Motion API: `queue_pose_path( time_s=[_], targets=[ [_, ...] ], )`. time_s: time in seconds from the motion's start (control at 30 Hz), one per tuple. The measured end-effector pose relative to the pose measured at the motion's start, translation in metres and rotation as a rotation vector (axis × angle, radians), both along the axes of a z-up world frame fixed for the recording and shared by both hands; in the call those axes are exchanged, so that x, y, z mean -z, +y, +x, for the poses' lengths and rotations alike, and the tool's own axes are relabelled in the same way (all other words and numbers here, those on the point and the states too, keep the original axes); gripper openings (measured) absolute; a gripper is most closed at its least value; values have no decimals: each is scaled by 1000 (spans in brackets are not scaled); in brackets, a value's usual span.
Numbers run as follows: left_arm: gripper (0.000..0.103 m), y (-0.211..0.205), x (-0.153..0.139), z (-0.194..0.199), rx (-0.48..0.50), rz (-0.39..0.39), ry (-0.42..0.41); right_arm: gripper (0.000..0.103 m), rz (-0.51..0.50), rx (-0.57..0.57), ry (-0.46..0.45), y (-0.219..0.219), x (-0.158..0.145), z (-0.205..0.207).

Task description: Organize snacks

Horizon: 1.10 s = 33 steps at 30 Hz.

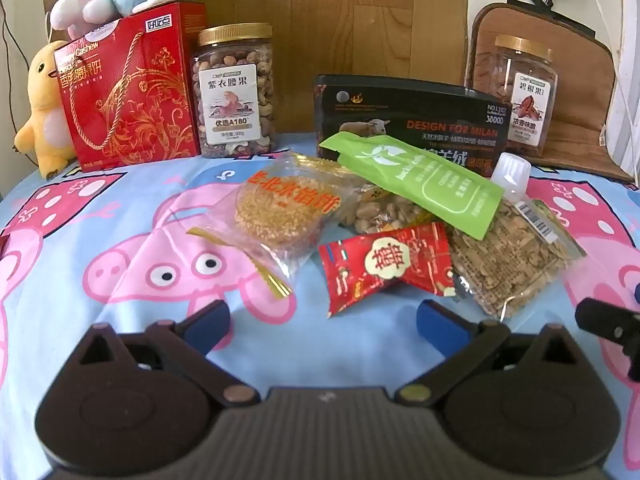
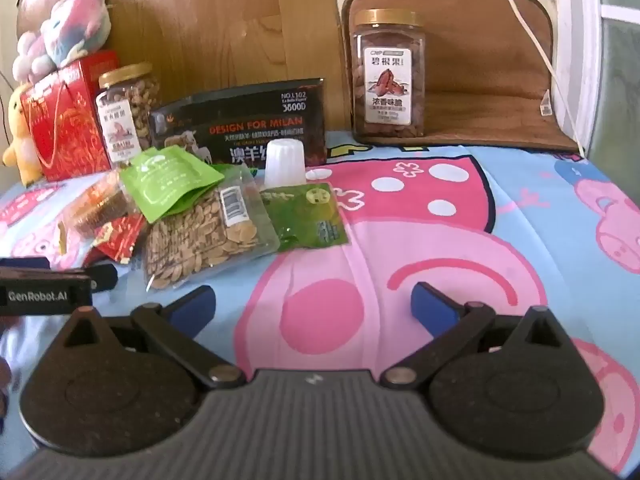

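A pile of snack packets lies on the cartoon-pig cloth point(image 1: 100, 216): a clear bag with a round golden cake point(image 1: 276, 212), a red candy packet point(image 1: 386, 264), a green pouch point(image 1: 424, 180), a clear bag of seeds point(image 1: 516, 256), a bag of nuts point(image 1: 380, 210) and a white jelly cup point(image 1: 512, 172). My left gripper point(image 1: 322, 320) is open and empty, just short of the red packet. My right gripper point(image 2: 312, 300) is open and empty, right of the seed bag point(image 2: 204, 236) and below a dark green packet point(image 2: 308, 216).
At the back stand a red gift box point(image 1: 132, 92), a cashew jar point(image 1: 236, 92), a black flat box point(image 1: 408, 116) and a pecan jar point(image 2: 388, 76) on a brown cushion point(image 2: 480, 60). Plush toys point(image 1: 44, 108) sit far left. The left gripper's body point(image 2: 44, 284) shows at the right view's left edge.
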<state>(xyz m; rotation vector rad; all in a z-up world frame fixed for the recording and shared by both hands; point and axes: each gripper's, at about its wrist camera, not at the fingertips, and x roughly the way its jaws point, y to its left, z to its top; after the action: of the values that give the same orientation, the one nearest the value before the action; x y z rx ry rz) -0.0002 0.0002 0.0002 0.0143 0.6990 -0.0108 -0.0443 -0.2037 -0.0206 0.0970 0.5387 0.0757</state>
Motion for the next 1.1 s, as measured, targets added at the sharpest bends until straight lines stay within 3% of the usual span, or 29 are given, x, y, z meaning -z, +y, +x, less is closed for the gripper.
queue_pose_path(
  time_s=[0.27, 0.33, 0.67, 0.87, 1.1],
  targets=[
    [103, 0, 0, 1, 2, 5, 5, 103, -11, 15, 3, 0, -2, -3],
    [103, 1, 0, 1, 3, 4, 7, 103, 79, 8, -22, -15, 2, -8],
    [103, 1, 0, -6, 16, 1, 5, 103, 87, 15, -29, -3, -1, -7],
    [103, 1, -2, -11, 8, -7, -6, 103, 60, 13, -39, 3, 0, -11],
    [103, 11, -5, -15, -46, -57, -29, 103, 6, -32, -125, 20, -4, -30]
  ],
)
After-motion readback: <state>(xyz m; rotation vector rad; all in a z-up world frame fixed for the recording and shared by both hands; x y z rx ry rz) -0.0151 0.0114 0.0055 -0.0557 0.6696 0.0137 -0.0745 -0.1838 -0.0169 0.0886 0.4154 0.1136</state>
